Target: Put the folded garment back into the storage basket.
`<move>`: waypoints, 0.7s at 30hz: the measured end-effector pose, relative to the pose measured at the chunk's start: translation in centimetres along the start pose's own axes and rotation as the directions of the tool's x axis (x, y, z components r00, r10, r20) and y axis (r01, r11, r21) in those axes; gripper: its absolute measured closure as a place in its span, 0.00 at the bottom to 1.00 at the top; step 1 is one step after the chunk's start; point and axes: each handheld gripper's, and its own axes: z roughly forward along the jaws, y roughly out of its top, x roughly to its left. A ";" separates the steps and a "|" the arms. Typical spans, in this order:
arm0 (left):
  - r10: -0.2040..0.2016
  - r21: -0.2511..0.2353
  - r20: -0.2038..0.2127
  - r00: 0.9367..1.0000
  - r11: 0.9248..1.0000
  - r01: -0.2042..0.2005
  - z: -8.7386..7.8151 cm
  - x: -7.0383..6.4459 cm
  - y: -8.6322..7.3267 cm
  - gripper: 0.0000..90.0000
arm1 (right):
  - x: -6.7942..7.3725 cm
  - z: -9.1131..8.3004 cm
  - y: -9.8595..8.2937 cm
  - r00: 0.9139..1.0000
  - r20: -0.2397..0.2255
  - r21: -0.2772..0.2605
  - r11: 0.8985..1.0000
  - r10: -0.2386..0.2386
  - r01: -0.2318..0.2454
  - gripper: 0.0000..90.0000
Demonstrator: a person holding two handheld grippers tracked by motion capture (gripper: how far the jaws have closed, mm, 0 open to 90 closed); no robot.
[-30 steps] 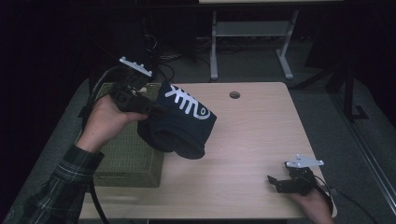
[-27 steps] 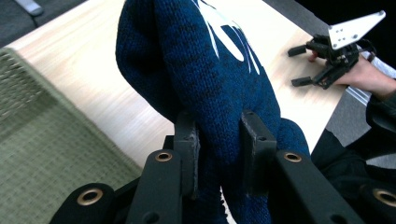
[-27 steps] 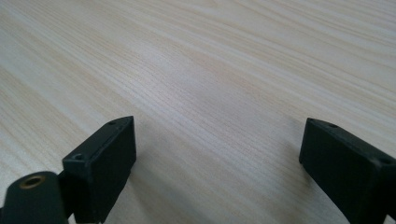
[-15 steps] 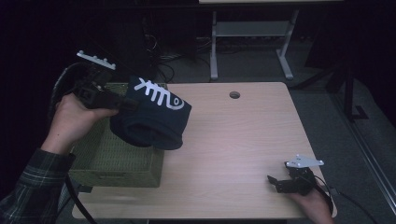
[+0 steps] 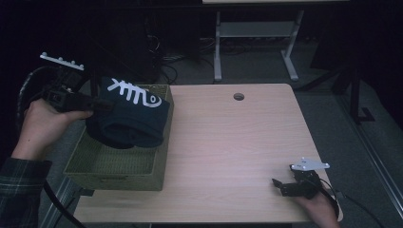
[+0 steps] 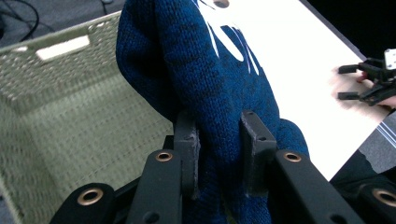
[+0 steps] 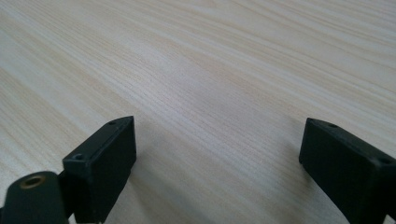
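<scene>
At the far left of the high view, a hand holds the left gripper just left of the basket, level with its far end. Its jaws are pinched on a dark blue knit hat with a white fishbone pattern. In the left gripper view the two black pads squeeze a thick fold of the knit between them, and the hat rises away from the jaws.

The hat hangs in the air over the far half of the basket, its right edge reaching past the basket's right wall. Whether it touches the rim cannot be told. The basket, olive green and woven, sits on the left end of the table, with its left side out past the table's edge. In the left gripper view its inner floor and walls lie to the left of the hat and below it.

Right of the basket the tabletop is pale wood, with a small round hole near the far edge.

Well apart from the basket, at the table's near right corner, the right gripper rests low over the wood and points left toward the basket. Its jaws are spread wide and hold nothing; the right gripper view has bare wood grain between them.
</scene>
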 end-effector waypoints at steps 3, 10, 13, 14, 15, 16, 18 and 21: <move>-0.016 0.005 -0.007 1.000 1.000 0.016 0.3 0.8 -0.7 0.80 | 0.0 0.0 0.0 1.000 0.001 0.000 1.000 0.001 -0.001 0.12; -0.059 0.023 -0.038 0.998 0.998 0.060 1.6 3.0 -2.3 0.80 | 0.0 0.0 0.0 1.000 0.001 0.001 1.000 0.002 -0.002 0.12; -0.081 0.033 -0.037 0.996 0.996 0.082 2.6 3.8 -3.1 0.80 | 0.0 0.0 0.0 1.000 0.003 0.000 1.000 0.003 -0.003 0.12; -0.087 0.037 -0.035 0.996 0.995 0.089 2.9 4.0 -3.3 0.80 | 0.0 0.0 0.0 1.000 0.003 0.000 1.000 0.003 -0.003 0.12; -0.091 0.043 -0.034 0.995 0.995 0.093 3.3 4.1 -3.4 0.80 | 0.0 0.0 0.0 1.000 0.004 0.000 1.000 0.003 -0.003 0.12; -0.094 0.049 -0.033 0.995 0.994 0.095 3.6 4.3 -3.6 0.80 | 0.0 0.0 0.0 1.000 0.004 0.000 1.000 0.003 -0.003 0.12; -0.097 0.055 -0.030 0.995 0.994 0.098 4.0 4.4 -3.8 0.80 | 0.0 0.0 0.0 1.000 0.005 0.000 1.000 0.004 -0.004 0.12; -0.103 0.062 -0.019 0.994 0.993 0.104 4.6 4.5 -4.1 0.80 | 0.0 0.0 0.0 1.000 0.006 0.001 1.000 0.005 -0.005 0.12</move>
